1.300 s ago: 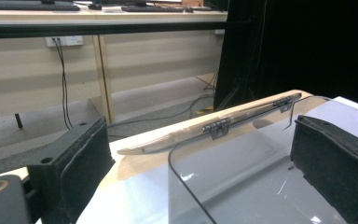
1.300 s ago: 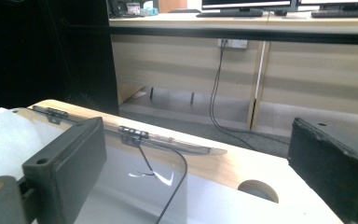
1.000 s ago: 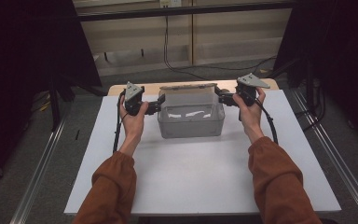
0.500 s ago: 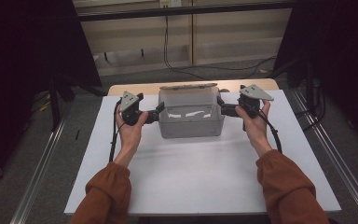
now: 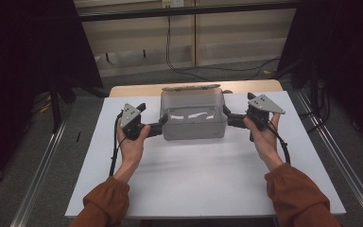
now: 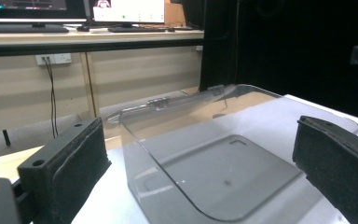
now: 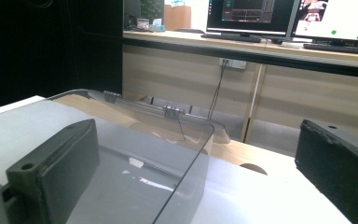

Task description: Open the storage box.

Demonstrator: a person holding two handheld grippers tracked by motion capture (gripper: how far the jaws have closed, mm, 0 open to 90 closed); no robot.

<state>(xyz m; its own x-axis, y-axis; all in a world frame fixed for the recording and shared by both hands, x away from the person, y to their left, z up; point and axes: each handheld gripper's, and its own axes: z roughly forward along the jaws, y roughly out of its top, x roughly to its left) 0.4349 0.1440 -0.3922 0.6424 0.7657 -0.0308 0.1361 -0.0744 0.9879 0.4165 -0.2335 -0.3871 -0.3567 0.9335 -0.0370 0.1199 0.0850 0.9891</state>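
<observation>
A clear plastic box [image 5: 194,118] stands at the back middle of the white tabletop [image 5: 194,189], its hinged lid [image 5: 191,87] folded open behind it. My left gripper [image 5: 158,128] is at the box's left side, my right gripper [image 5: 229,118] at its right side. In the left gripper view, the left gripper [image 6: 200,154] has its jaws wide apart with the box's [image 6: 223,172] wall edge between them. The right gripper [image 7: 191,154] also stands open, its jaws on either side of a corner of the box [image 7: 135,154]. Neither pair of pads presses the plastic.
The white top lies on a wooden table [image 5: 137,90] whose back edge shows behind the box. Metal rails [image 5: 42,165] run along the floor at both sides. Cables [image 5: 179,56] hang before a desk with monitors [image 7: 256,14] beyond the table.
Both hands have dropped lower and come nearer along the box's sides. The box has stayed in place.
</observation>
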